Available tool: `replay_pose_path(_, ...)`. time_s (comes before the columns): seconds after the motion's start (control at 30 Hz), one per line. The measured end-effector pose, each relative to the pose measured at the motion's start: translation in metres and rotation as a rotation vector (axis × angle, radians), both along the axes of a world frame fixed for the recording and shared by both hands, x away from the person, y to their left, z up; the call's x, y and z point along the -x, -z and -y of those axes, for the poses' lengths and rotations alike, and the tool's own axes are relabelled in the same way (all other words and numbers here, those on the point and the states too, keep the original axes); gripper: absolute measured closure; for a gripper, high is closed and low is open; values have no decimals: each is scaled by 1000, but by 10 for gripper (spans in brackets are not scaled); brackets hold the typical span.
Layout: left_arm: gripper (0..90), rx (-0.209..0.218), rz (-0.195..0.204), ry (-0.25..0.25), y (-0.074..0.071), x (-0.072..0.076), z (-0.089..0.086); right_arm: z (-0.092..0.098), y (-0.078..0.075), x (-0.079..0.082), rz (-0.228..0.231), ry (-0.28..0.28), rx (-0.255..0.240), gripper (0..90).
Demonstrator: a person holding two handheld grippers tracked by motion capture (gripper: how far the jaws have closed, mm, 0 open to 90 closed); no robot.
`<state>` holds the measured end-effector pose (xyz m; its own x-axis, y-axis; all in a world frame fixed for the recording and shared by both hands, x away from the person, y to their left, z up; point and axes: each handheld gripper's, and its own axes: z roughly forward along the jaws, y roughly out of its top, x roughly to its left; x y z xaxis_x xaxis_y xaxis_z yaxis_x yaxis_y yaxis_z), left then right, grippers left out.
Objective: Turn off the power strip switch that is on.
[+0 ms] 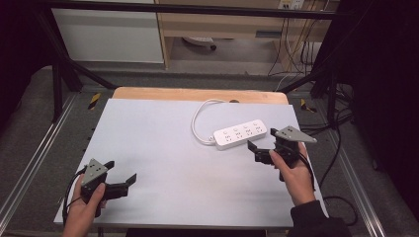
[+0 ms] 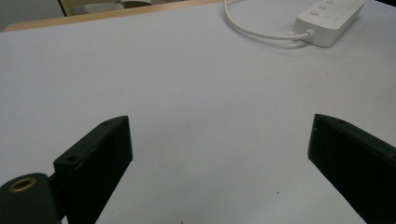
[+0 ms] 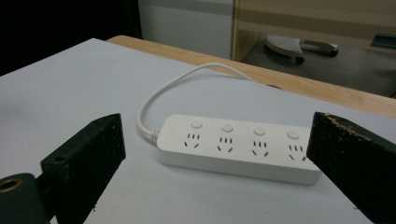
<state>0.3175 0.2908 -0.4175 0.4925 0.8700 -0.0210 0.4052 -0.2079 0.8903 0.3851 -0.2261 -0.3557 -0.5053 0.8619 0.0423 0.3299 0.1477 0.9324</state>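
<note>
Power strip [image 1: 240, 133], white, four sockets with a button above each, lies flat on the table [image 1: 163, 148] toward the far right, slanted so its right end sits a bit farther from you. Its white cord [image 1: 199, 118] leaves the left end, loops away and runs to the table's far edge. Your right gripper [image 1: 263, 144] hovers just beside the strip's near right side, jaws spread wide with nothing between them; in the right gripper view the strip [image 3: 236, 147] lies ahead of the gap between the jaws, apart from both, though the right jaw covers the strip's right end. Your left gripper [image 1: 123, 177] sits over the near left part of the table, well apart from the strip, jaws also wide and holding nothing. In the left gripper view the strip [image 2: 329, 18] shows far off at the top right, bare table under the jaws.
</note>
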Motion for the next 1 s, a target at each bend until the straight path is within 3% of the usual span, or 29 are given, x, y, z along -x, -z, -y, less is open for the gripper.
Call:
replay_pose_path(0.3, 64, 6, 4, -1, -1, 0, 0, 22, 13, 34, 0, 30, -22, 45)
replay_pose_path(0.5, 64, 13, 12, -16, -1, 1, -2, 29, 28, 49, -10, 41, -14, 46)
replay_pose_path(0.83, 64, 12, 13, -36, -2, 1, -3, 31, 57, 54, -58, 54, -4, 50)
replay_pose_path(0.93, 64, 11, 13, -34, -2, 1, -3, 28, 66, 50, -76, 61, 32, 52)
replay_pose_path(1.0, 64, 10, 13, -33, -2, 1, -3, 26, 73, 45, -112, 75, 50, 53)
